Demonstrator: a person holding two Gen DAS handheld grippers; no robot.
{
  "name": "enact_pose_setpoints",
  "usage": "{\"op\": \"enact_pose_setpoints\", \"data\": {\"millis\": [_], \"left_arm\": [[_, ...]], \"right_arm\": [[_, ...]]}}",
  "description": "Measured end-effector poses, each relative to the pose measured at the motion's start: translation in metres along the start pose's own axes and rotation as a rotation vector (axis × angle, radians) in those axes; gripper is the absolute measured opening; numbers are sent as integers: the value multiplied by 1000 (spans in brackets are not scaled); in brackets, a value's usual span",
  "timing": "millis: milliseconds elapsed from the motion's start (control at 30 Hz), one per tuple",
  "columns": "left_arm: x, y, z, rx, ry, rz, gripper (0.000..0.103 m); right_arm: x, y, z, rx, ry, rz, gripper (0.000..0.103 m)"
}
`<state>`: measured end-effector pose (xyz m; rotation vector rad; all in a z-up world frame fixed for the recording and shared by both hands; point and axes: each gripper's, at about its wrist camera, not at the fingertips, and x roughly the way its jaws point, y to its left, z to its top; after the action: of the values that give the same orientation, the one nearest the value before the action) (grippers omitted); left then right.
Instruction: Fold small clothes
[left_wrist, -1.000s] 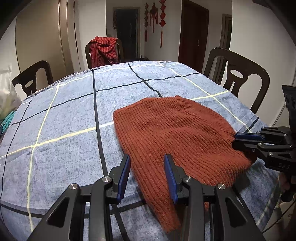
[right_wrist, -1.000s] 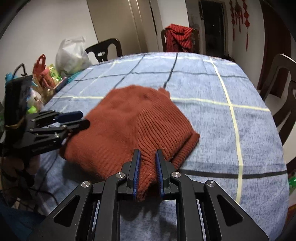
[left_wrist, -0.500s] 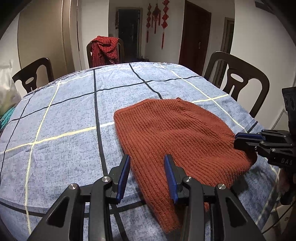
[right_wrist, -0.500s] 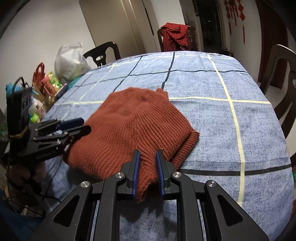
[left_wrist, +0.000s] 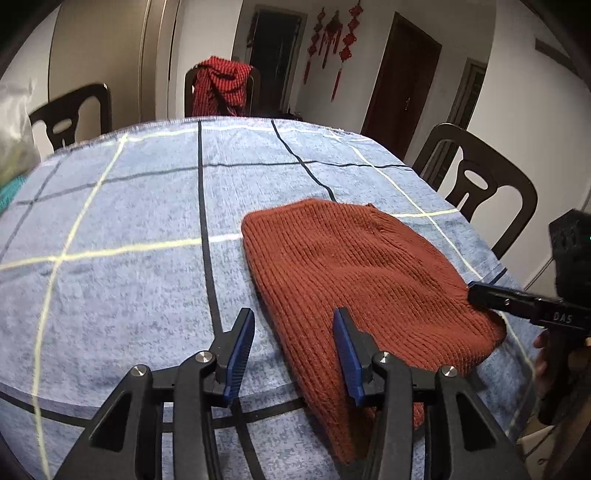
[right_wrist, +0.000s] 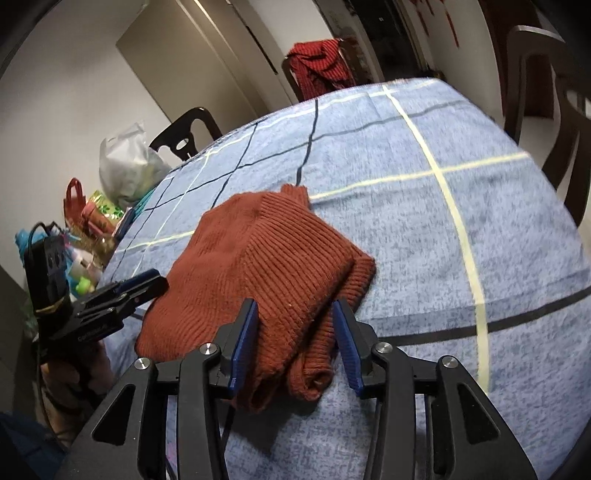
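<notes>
Rust knit garment (right_wrist: 266, 266) lying folded on blue checked tablecloth (right_wrist: 424, 229), near table's front edge (ribbed hem bunching at nearest corner). Right gripper (right_wrist: 295, 325) jaws opening, standing apart; bunched hem sitting between blue pads (right_wrist: 243, 332), left pad touching knit, no squeeze visible. Left gripper (left_wrist: 293, 343) jaws opening too, wide apart; garment's edge lying between them, right pad (left_wrist: 347, 354) resting on knit, left over bare cloth. Red plaid cloth (left_wrist: 219, 88) hanging over far chair.

You can read "DAS" in pale letters on the right gripper (left_wrist: 476, 295); nothing else is legible.
</notes>
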<state>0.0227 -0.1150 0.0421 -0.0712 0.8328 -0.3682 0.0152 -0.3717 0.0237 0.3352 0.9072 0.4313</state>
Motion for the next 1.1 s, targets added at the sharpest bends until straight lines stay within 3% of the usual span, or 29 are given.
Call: {"op": "enact_pose_setpoints", "data": {"millis": [300,400,1100], "left_arm": [[7,5,0,-45,25,-68,52],[15,4,-1,-46,41,-86,55],[26,-3,-1,-30,47,-76,61]], "right_arm": [[8,-15,0,77,27,40,46],[12,-17,1,94,30,40,53],[22,-22,11,99,28,88,53]]}}
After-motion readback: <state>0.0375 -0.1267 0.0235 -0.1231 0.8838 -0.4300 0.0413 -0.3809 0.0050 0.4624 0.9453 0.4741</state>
